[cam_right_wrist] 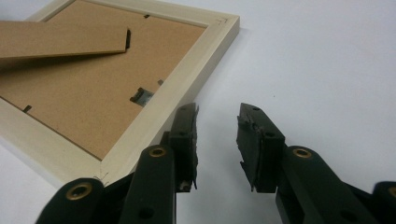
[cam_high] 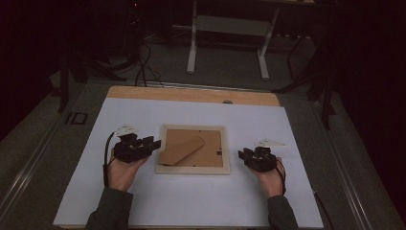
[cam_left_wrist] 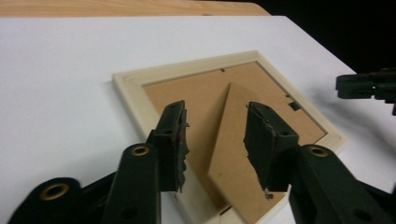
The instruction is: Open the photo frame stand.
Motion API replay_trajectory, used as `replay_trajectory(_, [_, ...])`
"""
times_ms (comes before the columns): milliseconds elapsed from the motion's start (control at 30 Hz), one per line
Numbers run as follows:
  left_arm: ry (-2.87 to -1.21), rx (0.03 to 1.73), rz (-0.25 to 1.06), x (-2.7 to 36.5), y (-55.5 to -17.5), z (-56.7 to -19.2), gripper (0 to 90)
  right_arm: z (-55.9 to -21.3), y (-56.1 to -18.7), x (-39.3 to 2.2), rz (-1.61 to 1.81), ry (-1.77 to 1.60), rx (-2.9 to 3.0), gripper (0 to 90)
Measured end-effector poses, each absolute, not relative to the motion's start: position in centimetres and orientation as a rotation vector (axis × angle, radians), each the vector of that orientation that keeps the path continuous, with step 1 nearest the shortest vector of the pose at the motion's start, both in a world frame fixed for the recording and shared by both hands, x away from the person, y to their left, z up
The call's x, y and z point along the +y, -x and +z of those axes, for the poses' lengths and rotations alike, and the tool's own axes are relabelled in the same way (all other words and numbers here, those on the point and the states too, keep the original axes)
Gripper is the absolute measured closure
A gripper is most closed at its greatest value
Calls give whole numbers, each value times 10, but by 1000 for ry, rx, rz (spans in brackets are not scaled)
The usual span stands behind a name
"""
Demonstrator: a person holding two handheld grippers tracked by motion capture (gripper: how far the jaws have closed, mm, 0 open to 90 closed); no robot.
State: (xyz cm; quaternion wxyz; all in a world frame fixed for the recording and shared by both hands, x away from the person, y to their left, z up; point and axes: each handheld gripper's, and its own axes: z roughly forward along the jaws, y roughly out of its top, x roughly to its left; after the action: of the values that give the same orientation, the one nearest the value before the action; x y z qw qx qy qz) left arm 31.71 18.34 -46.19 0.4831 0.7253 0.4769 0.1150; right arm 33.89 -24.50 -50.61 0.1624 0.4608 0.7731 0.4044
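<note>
While the picture frame [cam_high: 192, 149] is lying face down at the centre of the high view, on the white sheet [cam_high: 191, 201] that is covering the desk [cam_high: 191, 94], both claws are sitting beside it with nothing between their jaws. Its pale wooden border is surrounding a brown backing board, and the brown easel stand [cam_high: 181, 150] is resting across that board, slanting from the lower left toward the upper right.

At the left of the high view, the left claw [cam_high: 152, 143] is pointing toward the frame's left edge, held in a hand [cam_high: 122, 172] that is coming in from the bottom of the picture. In the left gripper view, the left claw [cam_left_wrist: 217, 135] is hovering over the frame's near corner with its jaws spread, and the backing board and the stand [cam_left_wrist: 233, 140] are showing in the gap between them; the pads are pressing on nothing.

At the right of the high view, the right claw [cam_high: 243, 155] is lying just off the frame's right edge, apart from it, in the other hand [cam_high: 270, 179]. In the right gripper view, the right claw [cam_right_wrist: 217, 140] is holding its jaws parted over bare white sheet [cam_right_wrist: 317, 60], with the frame's pale border [cam_right_wrist: 187, 93] running just beside the left-hand jaw. A small metal tab [cam_right_wrist: 140, 96] is showing on the backing board in the middle left of that view, near the border.
</note>
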Motion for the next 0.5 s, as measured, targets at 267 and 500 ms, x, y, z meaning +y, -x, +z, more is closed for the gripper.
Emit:
replay_trajectory(267, [-1804,1122,165,170,-339,-463,495,-506,-339,-245,1159,-1310,2214,661])
replay_trajectory(500, [-1857,1112,82,160,-354,-478,481,-507,-339,-245,1159,-1312,2212,656])
